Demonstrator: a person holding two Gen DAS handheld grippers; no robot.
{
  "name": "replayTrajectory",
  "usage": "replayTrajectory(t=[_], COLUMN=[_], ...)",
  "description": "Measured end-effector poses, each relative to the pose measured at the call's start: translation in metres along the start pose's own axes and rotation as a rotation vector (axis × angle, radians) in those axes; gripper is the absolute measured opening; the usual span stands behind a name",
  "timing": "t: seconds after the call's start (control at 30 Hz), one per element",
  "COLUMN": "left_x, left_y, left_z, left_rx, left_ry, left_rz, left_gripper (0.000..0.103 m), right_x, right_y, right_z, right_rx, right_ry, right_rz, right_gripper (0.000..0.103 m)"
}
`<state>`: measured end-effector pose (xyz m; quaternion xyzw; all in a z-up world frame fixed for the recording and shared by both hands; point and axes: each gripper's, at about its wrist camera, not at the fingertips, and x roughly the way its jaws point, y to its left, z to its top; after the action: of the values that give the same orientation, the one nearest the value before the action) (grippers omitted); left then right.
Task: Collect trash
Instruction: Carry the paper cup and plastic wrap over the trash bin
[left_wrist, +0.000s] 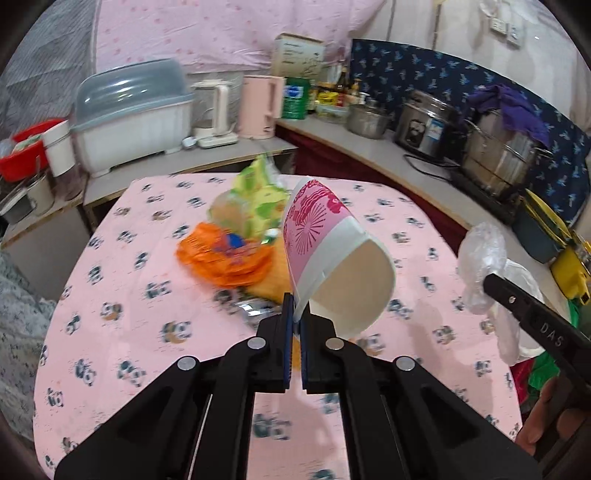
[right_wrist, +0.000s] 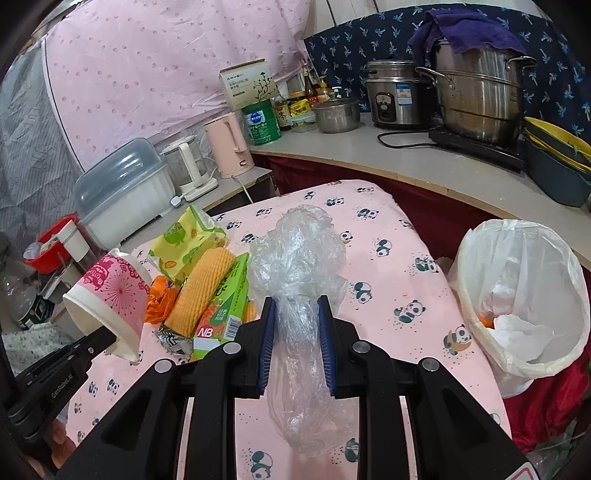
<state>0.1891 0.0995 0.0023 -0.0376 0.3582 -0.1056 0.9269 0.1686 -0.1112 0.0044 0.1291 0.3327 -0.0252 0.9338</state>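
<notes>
My left gripper is shut on the rim of a pink and white paper cup, which hangs tilted above the table with its mouth toward the camera. The same paper cup shows at the left in the right wrist view. My right gripper is shut on a crumpled clear plastic bag, also seen as the plastic bag at the right of the left wrist view. On the pink panda tablecloth lie an orange wrapper, a green-yellow packet, a yellow foam net and a green carton.
A bin lined with a white bag stands at the table's right edge, holding white paper and something orange. Behind the table a counter carries pots, a rice cooker, a pink kettle and a covered dish rack.
</notes>
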Motion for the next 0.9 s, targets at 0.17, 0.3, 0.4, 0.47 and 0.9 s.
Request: replayTrajectory(t=[0.17,0.3,0.4,0.47,0.9], left_x=[0.011,0.021,0.028,0.034,0.063], left_y=[-0.049,-0.09,-0.12,-0.14,-0.232], left_z=[0.008,0.011,0.011,0.01,-0.002], left_rx=[0.048,0.102,0.138,0.161,0.276], left_ry=[0.003,0.011,0.019,0.028,0.077], left_rz=[-0.065,-0.104,-0.132,-0.149,-0.227], left_gripper=[0.003,0.003,0.003,0.003,0.003], right_x=[-0.017,-0.028,-0.035,-0.038,-0.05], right_y=[-0.032,-0.062,-0.087,-0.103,-0.182], right_z=[0.004,0.005,0.004,0.002,-0.009], right_rx=[0.036,0.074,0.105,0.127,0.234], right_ry=[-0.031,-0.046,-0.054,-0.057,-0.065], right_rz=[-0.035,-0.068,-0.096,-0.112,-0.205], right_gripper=[0.021,0.021,0.021,0.021,0.021])
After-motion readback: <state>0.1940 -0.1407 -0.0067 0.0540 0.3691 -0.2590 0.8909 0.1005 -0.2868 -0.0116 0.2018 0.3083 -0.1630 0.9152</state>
